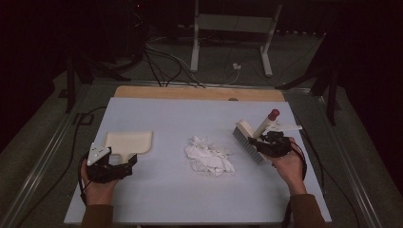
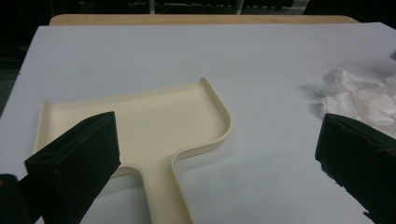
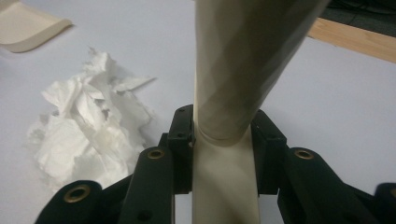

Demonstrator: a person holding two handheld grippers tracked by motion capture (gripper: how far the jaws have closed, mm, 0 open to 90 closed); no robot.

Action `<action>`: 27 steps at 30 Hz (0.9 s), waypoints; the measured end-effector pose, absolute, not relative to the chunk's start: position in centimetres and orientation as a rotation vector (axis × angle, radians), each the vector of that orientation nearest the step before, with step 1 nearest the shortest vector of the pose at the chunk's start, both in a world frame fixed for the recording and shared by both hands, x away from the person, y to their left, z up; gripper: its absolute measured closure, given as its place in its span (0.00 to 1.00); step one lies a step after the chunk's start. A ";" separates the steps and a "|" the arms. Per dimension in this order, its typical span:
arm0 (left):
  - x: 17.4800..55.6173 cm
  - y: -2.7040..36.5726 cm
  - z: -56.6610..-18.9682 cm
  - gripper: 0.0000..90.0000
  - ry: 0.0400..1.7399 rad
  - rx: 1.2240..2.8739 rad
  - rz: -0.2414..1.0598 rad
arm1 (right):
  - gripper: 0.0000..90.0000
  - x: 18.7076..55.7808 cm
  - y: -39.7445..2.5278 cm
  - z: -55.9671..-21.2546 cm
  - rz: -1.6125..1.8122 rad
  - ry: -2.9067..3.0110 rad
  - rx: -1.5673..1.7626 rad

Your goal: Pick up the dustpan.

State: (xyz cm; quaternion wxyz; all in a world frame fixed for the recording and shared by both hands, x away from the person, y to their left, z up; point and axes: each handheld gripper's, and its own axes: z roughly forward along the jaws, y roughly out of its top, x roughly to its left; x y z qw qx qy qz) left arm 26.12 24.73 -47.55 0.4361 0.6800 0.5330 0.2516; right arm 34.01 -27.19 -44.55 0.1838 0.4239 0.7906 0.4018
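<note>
A cream dustpan [image 1: 129, 142] [image 2: 140, 126] lies flat on the white table [image 1: 166, 114] at the left, its handle pointing toward me. My left gripper [image 1: 124, 166] [image 2: 215, 163] stands open just behind the pan, jaws spread wide on either side of the handle. A pile of torn white paper [image 1: 209, 157] [image 2: 359, 95] [image 3: 88, 126] sits mid-table. My right gripper [image 1: 266, 141] [image 3: 223, 140] is shut on the cream handle of a hand brush [image 1: 248, 137] [image 3: 243, 60], which has a red cap and hangs tilted to the right of the paper.
A wooden strip [image 1: 199, 92] runs along the table's far edge. Beyond it stand a white metal stand [image 1: 228, 28] and several cables on the floor. Bare white table surface lies between the dustpan and the paper.
</note>
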 end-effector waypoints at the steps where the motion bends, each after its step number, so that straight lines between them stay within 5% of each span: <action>1: 26.1 24.8 -47.5 0.01 1.333 1.695 0.626 | 0.75 34.0 -27.4 -44.6 1.141 2.227 1.210; 19: 27.4 24.3 -49.2 0.06 1.513 1.784 0.656 | 0.75 32.8 -29.5 -45.1 1.208 2.174 1.318; 27: 28.6 23.9 -50.5 0.23 1.628 1.887 0.647 | 0.75 32.7 -29.7 -44.9 1.225 2.162 1.306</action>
